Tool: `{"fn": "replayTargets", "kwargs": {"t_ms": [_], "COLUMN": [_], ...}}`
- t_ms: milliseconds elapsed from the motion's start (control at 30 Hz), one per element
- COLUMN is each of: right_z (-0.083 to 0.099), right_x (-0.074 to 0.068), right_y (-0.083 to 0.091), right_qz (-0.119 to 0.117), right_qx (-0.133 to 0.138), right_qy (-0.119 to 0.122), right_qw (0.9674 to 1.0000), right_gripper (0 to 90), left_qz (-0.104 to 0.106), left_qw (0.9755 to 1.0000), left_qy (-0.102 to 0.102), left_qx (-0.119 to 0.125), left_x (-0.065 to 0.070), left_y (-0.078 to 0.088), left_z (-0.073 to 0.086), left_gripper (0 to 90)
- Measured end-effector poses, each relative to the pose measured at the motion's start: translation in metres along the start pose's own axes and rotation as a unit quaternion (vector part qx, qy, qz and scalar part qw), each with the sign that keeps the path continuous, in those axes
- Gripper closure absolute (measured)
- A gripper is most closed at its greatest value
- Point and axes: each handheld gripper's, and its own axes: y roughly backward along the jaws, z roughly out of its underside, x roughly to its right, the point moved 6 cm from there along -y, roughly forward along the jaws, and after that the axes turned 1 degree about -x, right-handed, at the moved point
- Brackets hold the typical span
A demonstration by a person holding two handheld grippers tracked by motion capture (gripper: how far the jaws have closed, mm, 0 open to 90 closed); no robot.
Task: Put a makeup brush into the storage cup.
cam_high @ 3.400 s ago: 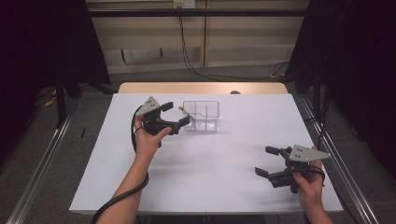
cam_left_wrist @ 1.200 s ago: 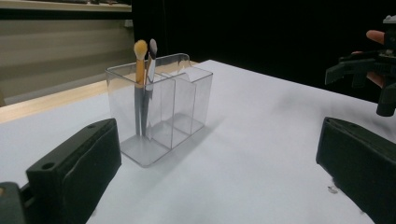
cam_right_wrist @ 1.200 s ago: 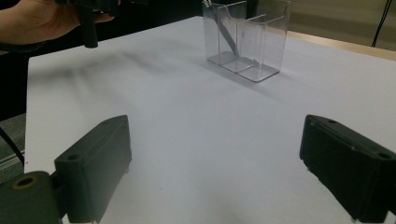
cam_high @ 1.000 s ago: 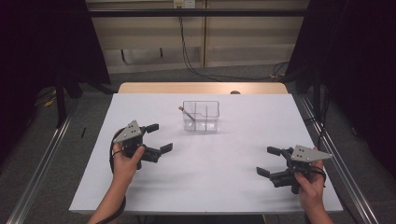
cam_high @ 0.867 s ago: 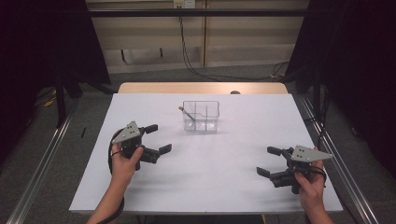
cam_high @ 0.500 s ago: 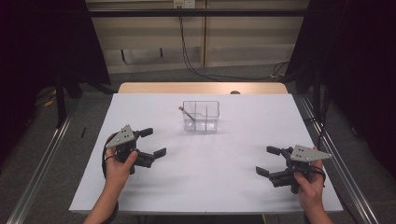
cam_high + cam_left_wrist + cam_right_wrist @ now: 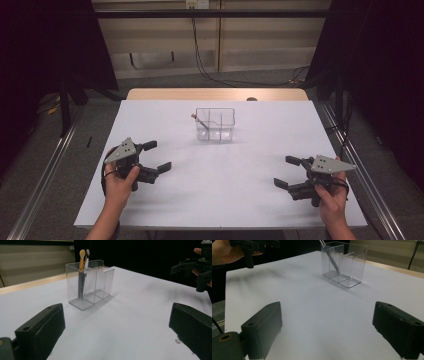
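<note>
Since a few seconds ago, when my left gripper hung right beside the clear organizer, it has drawn back toward me and now sits low over the near left part of the white table, well apart from the box. My right gripper has kept its place at the near right.

Nearest to me, my left hand wraps the grip, and its jaws are spread wide with nothing between them; in the left gripper view bare table lies between the two black pads. My right hand holds the other tool the same way, jaws parted and empty, pointing inward across the table.

Farther out, toward the far middle of the table, stands the organizer, upright, with three compartments in a row. In the left gripper view a yellow-tipped brush and a slimmer pale-tipped tool lean together in one end compartment; from above, that is the compartment on my left. The other two compartments look empty.

Beyond the white surface a wooden strip runs along the far edge.
</note>
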Motion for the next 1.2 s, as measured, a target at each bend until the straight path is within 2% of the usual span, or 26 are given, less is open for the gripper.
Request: {"fn": "replayTargets", "kwargs": {"t_ms": [433,1200], "right_z": [-0.001,-0.001], "right_x": [0.000,0.002], "right_y": [0.002,0.003], "right_qz": [0.002,0.007], "right_qx": [0.002,0.004], "right_qy": [-0.003,-0.002], "right_qw": [1.0000,1.0000], "right_gripper": [8.6,8.6], "left_qz": [-0.011,-0.014], "left_qw": [0.9999,0.9998], "left_qy": [0.001,0.004], "left_qx": [-0.010,-0.016], "left_x": [-0.002,-0.002], "left_y": [0.011,0.022], "left_z": [0.006,0.012], "left_gripper": [0.5,0.6]}}
